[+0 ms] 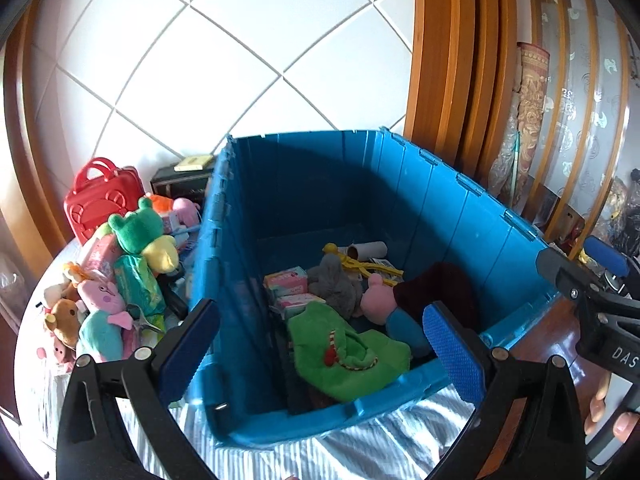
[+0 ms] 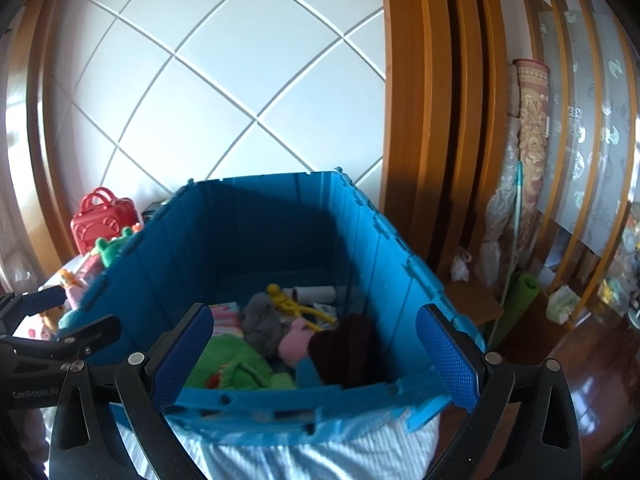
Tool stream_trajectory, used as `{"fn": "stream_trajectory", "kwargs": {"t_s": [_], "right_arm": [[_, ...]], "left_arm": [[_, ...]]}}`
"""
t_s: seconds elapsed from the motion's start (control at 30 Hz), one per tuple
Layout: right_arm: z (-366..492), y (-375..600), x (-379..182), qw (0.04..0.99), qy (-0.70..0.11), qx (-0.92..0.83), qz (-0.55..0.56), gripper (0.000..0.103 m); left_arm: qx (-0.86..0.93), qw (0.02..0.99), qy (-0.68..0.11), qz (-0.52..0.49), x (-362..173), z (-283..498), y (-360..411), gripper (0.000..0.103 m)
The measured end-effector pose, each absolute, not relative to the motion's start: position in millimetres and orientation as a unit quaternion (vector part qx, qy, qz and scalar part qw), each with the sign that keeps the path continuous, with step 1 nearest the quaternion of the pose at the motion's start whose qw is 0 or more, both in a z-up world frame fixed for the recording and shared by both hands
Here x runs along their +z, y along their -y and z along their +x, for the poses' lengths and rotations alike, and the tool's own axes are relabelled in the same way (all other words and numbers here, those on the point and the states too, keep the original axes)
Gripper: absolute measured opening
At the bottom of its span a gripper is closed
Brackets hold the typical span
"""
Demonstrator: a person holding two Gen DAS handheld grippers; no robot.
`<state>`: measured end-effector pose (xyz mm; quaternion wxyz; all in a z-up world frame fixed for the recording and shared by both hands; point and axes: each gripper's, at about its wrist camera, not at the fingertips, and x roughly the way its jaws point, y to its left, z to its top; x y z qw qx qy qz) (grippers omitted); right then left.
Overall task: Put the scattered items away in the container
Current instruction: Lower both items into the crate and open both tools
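Blue storage crate (image 1: 440, 208) on striped bedding (image 1: 400, 444), seen from both wrist cameras. The left gripper (image 1: 320, 352) and right gripper (image 2: 316, 356) each hover over the crate's near rim with jaws spread wide and nothing between them. Inside the crate lie a green plush (image 1: 344, 352), a pink pig plush (image 1: 378, 300), a grey plush (image 1: 336, 284), a dark maroon cloth (image 1: 440, 288), pink boxes (image 1: 286, 282), a yellow figure (image 1: 360, 266) and a cardboard tube (image 1: 368, 249). Only the left view shows the pile still outside, just beside the crate's left wall: a green frog plush (image 1: 138, 226), a pastel elephant plush (image 1: 102, 312), a brown bear plush (image 1: 64, 318) and a green wipes pack (image 1: 138, 284); in the right view the crate wall hides most of this pile. A red toy case (image 1: 102, 196) stands behind the pile against the tiled wall (image 1: 240, 60). Only the right view shows the floor right of the crate, with a rolled green mat (image 2: 516, 304) and a rolled carpet (image 2: 534, 120) leaning by the wooden frame (image 2: 420, 120).
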<state>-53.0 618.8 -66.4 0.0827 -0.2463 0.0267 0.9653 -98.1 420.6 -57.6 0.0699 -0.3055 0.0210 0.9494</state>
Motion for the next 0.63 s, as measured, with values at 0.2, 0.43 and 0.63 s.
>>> {"fn": "stream_trajectory", "kwargs": {"t_s": [0.2,0.43,0.63], "right_arm": [[-28.9,-566.6,-61.0,0.083,-0.029,0.965,-0.245,0.103],[-2.1,-497.7,-59.9,0.083,-0.028,0.965,-0.249,0.103],[19.3,-472.3,-53.9,0.1,-0.036,0.965,-0.239,0.103]], "left_arm": [[0.95,0.076,-0.007,-0.303,-48.8,-64.7,-370.5,0.103],[0.958,0.046,-0.023,-0.282,-43.0,-22.1,-320.1,0.103],[0.959,0.058,-0.022,-0.278,-40.4,-0.2,-298.9,0.103]]}}
